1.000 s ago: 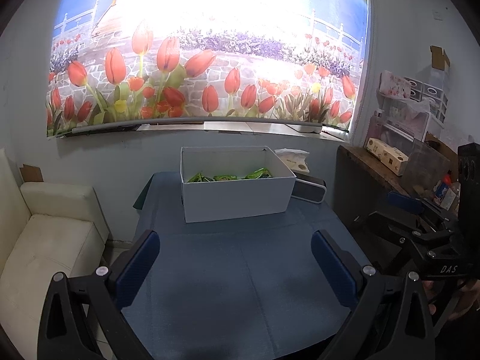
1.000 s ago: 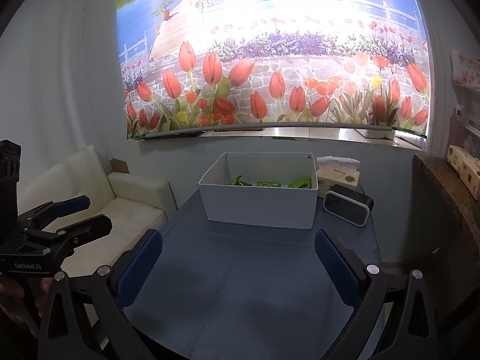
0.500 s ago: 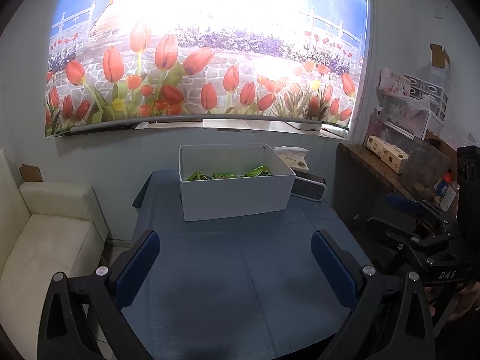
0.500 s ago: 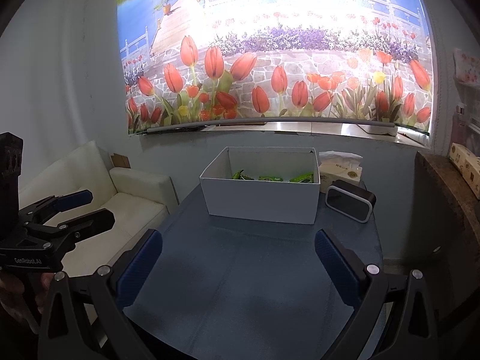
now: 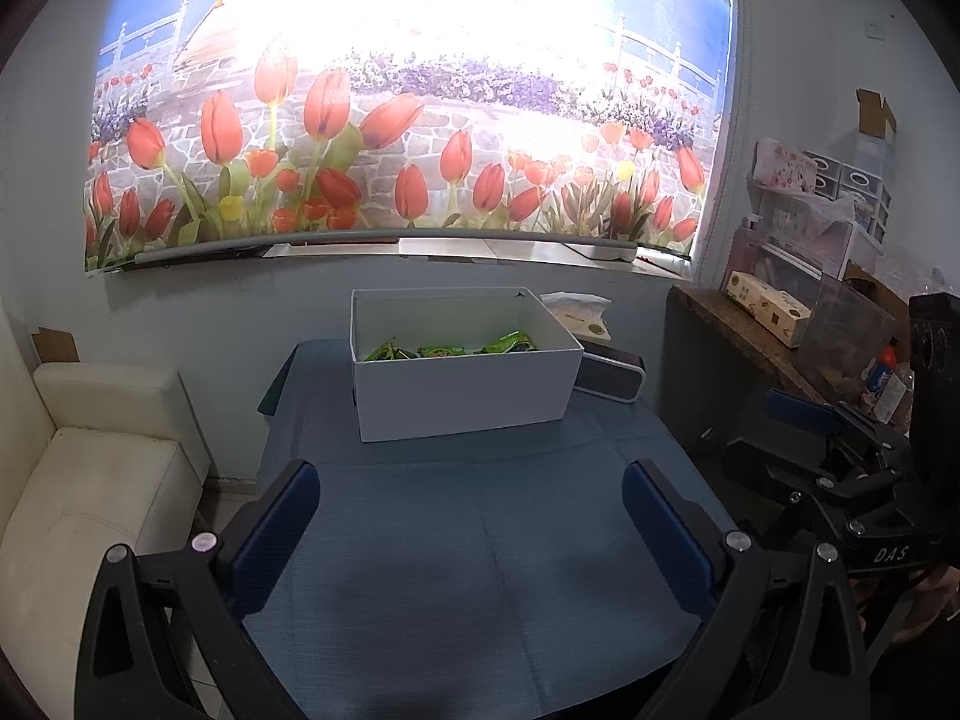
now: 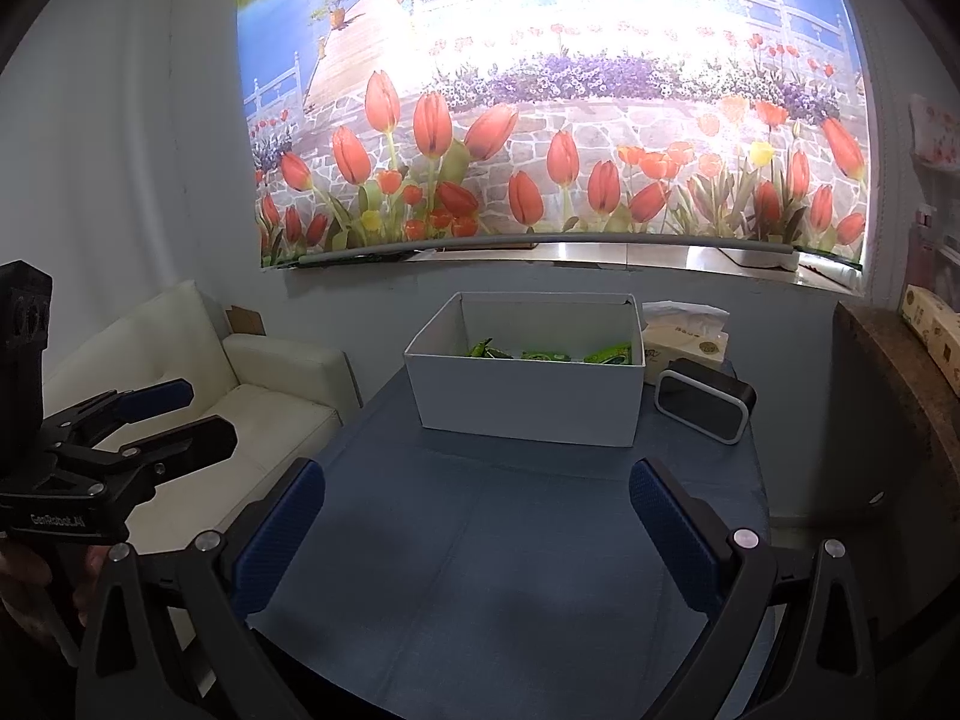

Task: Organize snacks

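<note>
Nearest, the left tongs (image 5: pixel 471 516) and right tongs (image 6: pixel 477 513) hang spread wide and empty above the blue table (image 5: pixel 480 570). Farther back on it stands a white box (image 5: pixel 462 399) holding green snack packets (image 5: pixel 447 350). Beside the box sit a black speaker (image 6: pixel 705 405) and a tissue pack (image 6: pixel 687 339).

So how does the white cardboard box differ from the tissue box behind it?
The white cardboard box is plain, open-topped and holds green snack packets; the beige tissue box is printed and closed, with a white tissue poking out. The white box is the larger and stands nearer the grippers; the tissue box sits behind its right corner. Both rest on the blue tablecloth.
</note>
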